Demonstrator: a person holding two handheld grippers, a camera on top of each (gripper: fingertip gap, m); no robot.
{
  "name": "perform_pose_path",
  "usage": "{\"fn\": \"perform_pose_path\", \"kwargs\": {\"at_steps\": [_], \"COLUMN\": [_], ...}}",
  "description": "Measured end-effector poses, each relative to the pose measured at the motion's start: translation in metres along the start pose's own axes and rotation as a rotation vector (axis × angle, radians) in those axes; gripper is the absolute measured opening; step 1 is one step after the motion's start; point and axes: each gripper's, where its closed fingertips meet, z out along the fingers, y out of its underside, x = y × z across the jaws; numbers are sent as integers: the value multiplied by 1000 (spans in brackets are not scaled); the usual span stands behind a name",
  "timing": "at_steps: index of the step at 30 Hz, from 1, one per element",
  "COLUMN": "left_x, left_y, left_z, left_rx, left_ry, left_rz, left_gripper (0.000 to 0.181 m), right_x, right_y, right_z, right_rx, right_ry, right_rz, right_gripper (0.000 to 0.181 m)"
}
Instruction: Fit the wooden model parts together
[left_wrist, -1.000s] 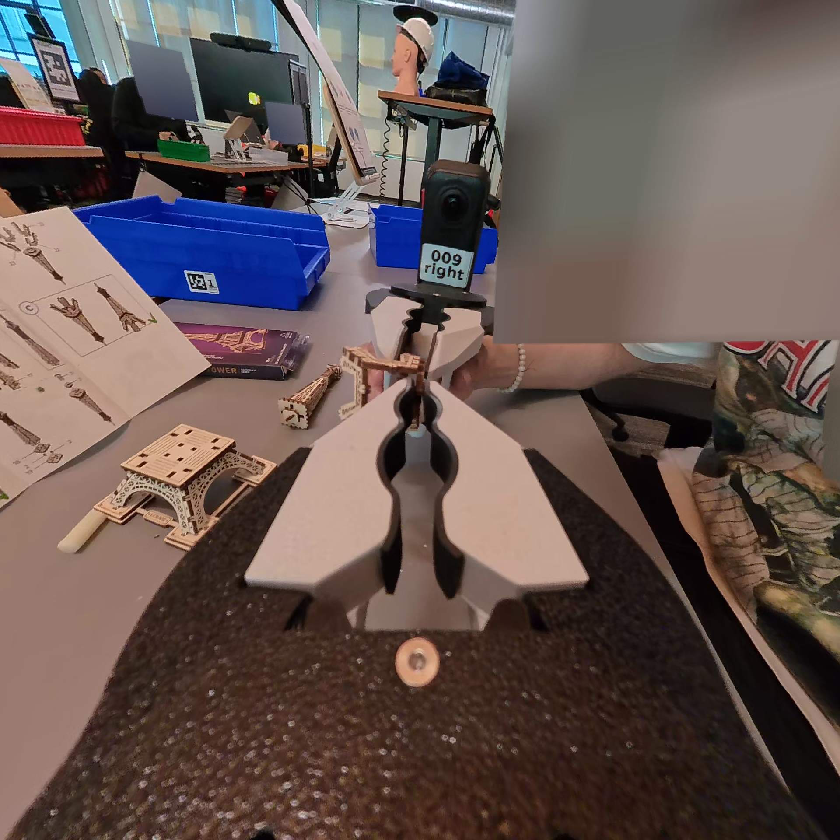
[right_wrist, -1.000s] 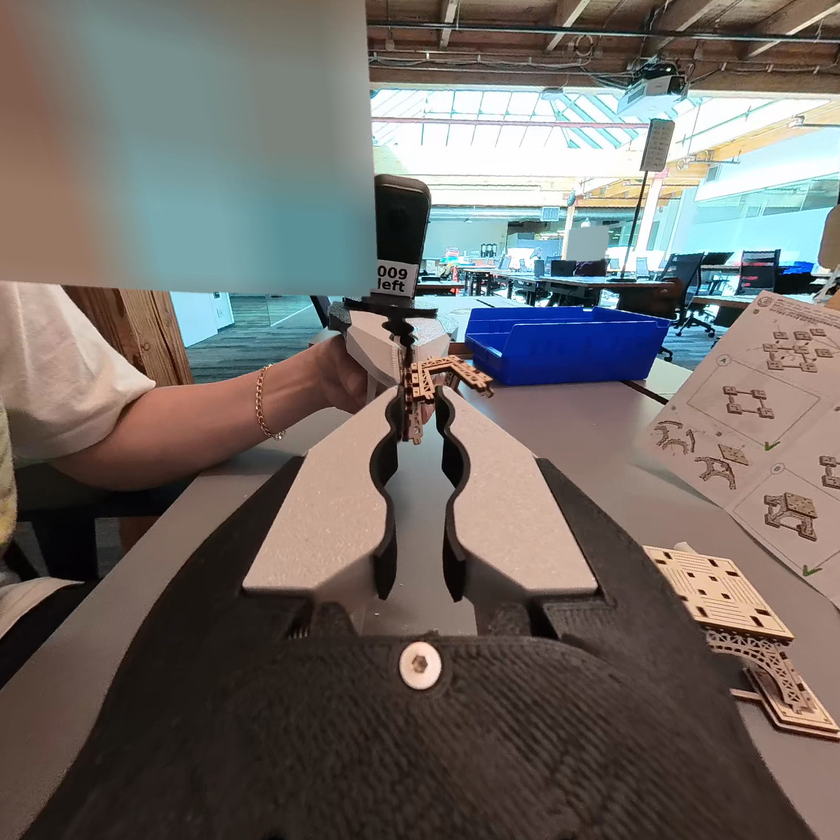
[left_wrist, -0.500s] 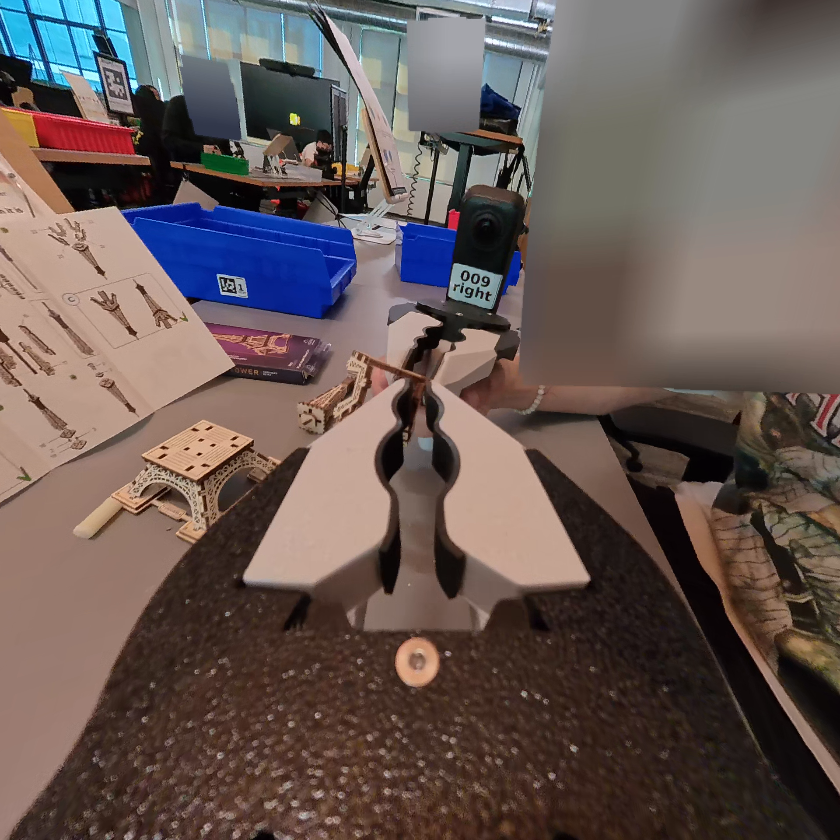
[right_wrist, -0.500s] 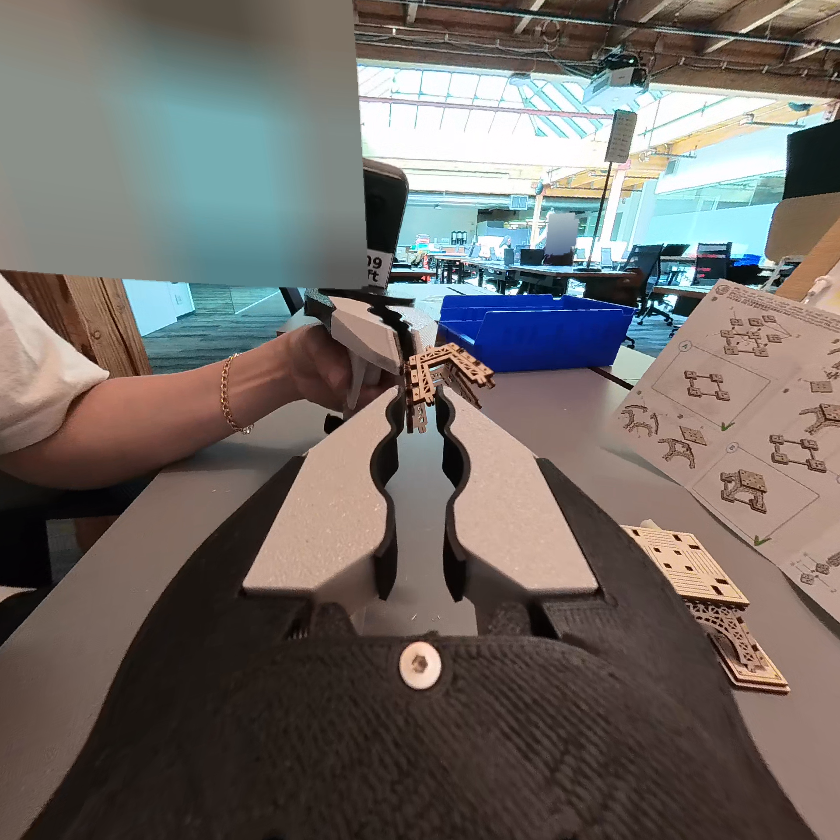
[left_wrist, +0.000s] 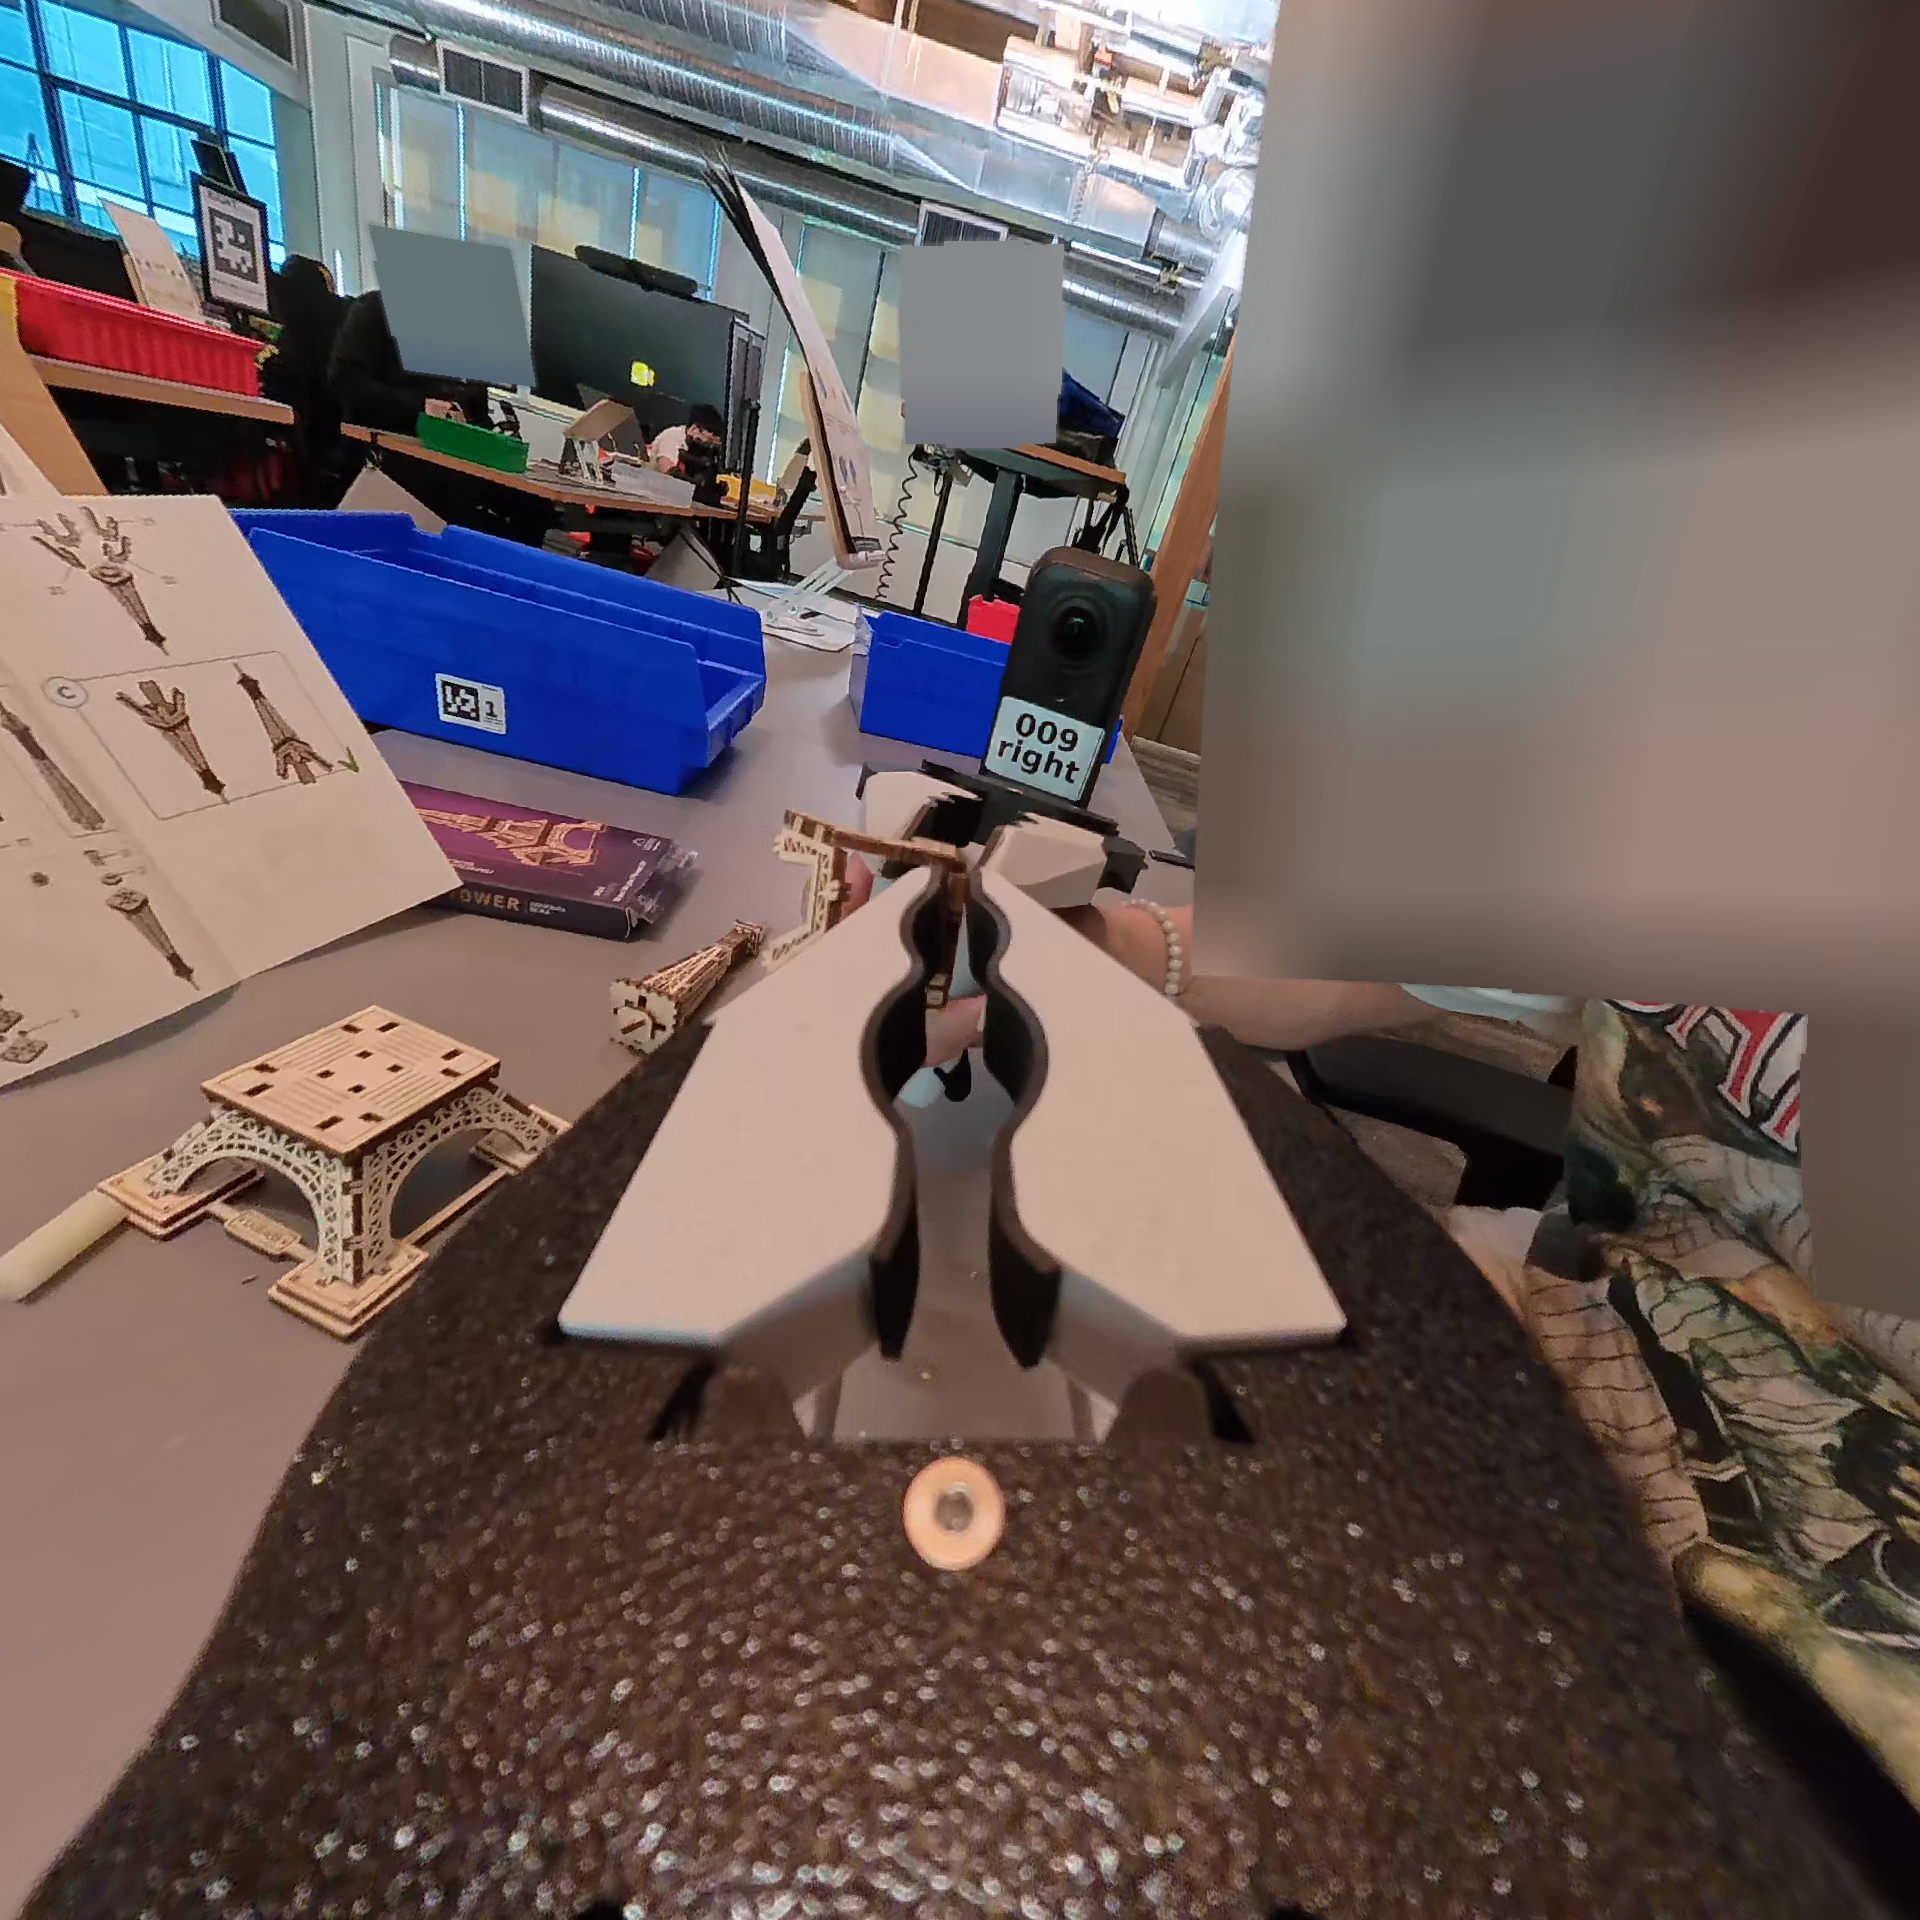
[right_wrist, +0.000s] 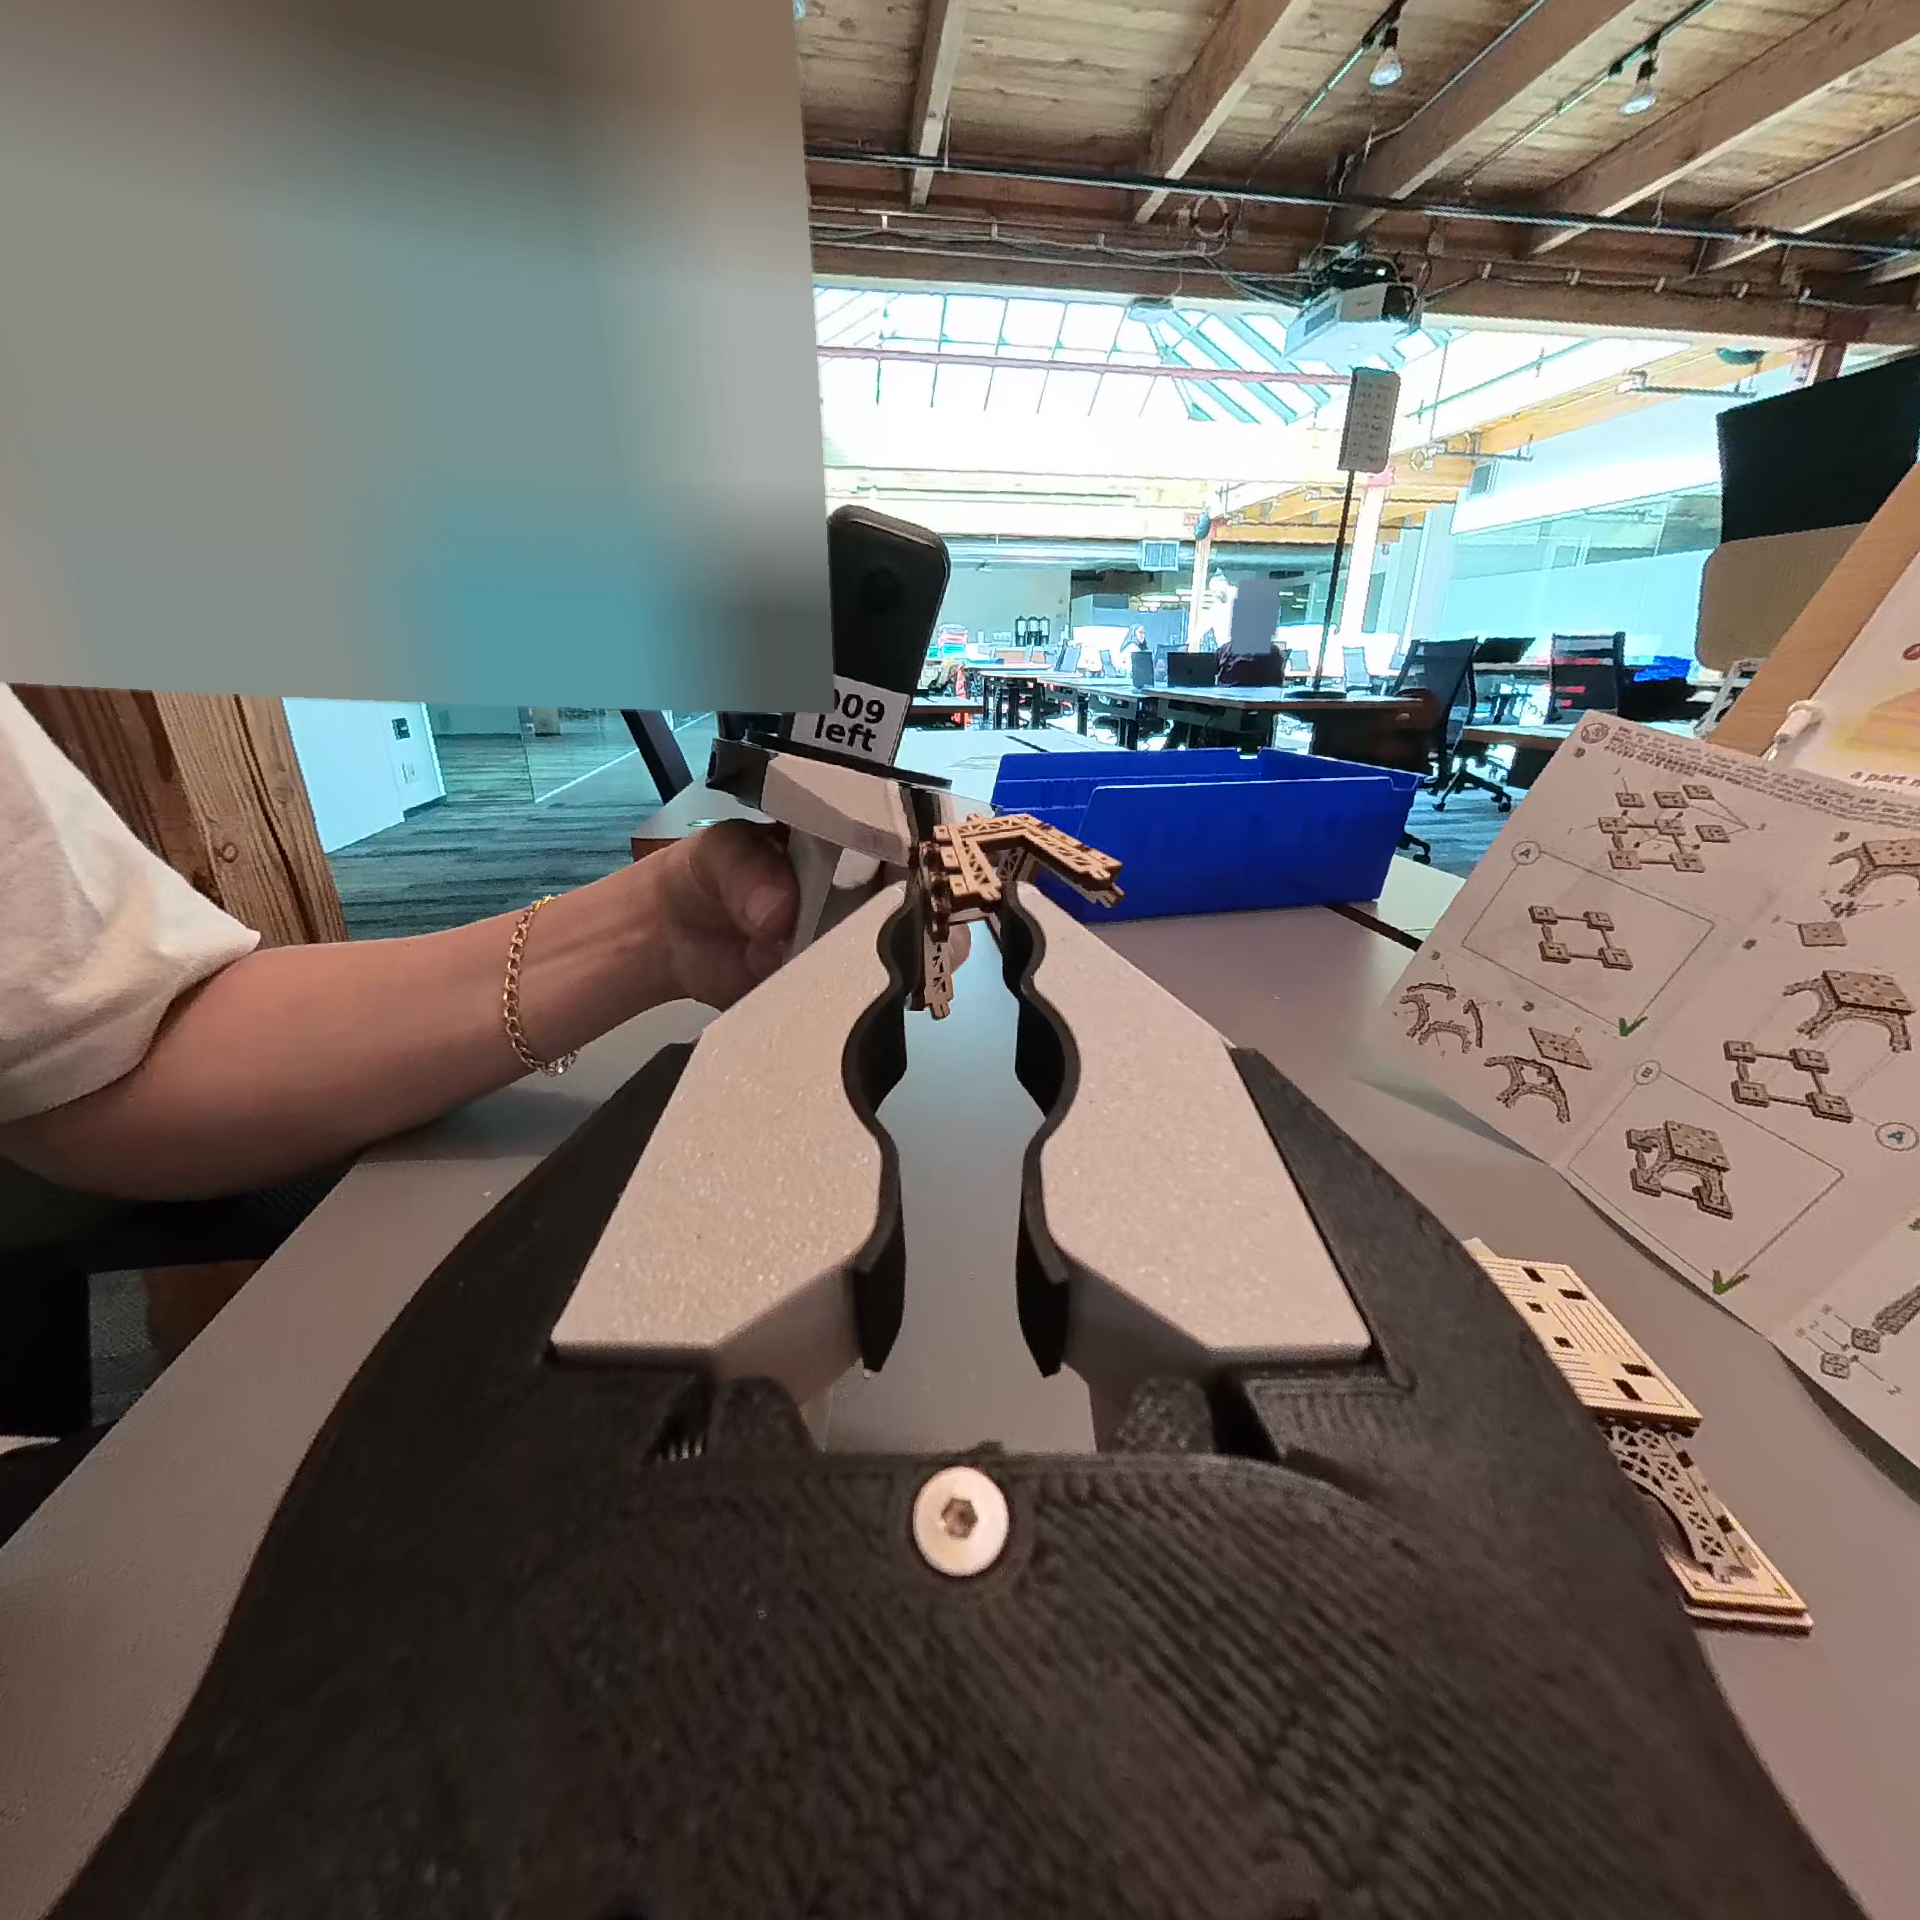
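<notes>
Work surface: a grey table (left_wrist: 187, 1475), matte, lightly littered with wood crumbs near the model base.

Left gripper (left_wrist: 948, 896): grey fingers drawn together at the tips, clamped on a small wooden lattice frame (left_wrist: 831, 894) held up off the table. The frame juts out to the left of the tips.

Right gripper (right_wrist: 961, 914): tips likewise closed on the same lattice frame (right_wrist: 1013, 857), from the opposite side, so both tools meet nose to nose over the table. A person's hand (right_wrist: 727, 914) grips the left tool's handle; a bracelet sits on each wrist.

On the table, left wrist view:
- arched tower base (left_wrist: 343, 1132), standing upright on four legs, slotted deck on top;
- tapered tower spire (left_wrist: 681, 982), lying on its side just beyond the base;
- a pale stick (left_wrist: 52, 1236), touching the base's foot plate;
- purple flat box (left_wrist: 551, 857), lying flat;
- instruction sheet (left_wrist: 177, 748), propped at a slant (line drawings only noted);
- two blue bins (left_wrist: 540, 644), one nearer, one farther right.

Room: open-plan office, exposed wooden ceiling beams (right_wrist: 1351, 125) and skylights in the right wrist view, silver ducting (left_wrist: 727, 114), desks, monitors and a red crate in the left wrist view.
</notes>
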Motion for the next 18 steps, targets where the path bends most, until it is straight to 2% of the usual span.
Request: {"fn": "perform_pose_path", "kwargs": {"at_steps": [10, 18], "left_x": [6, 4], "left_y": [-1, -2], "left_z": [1, 1], "left_rx": [10, 17], "left_ry": [44, 30], "left_rz": [-23, -30], "left_gripper": [1, 1], "right_x": [-8, -4], "right_y": [-8, -7], "right_z": [-2, 0], "right_rx": [51, 16], "right_ry": [-47, 8], "right_rz": [-13, -118], "right_gripper": [15, 11]}}
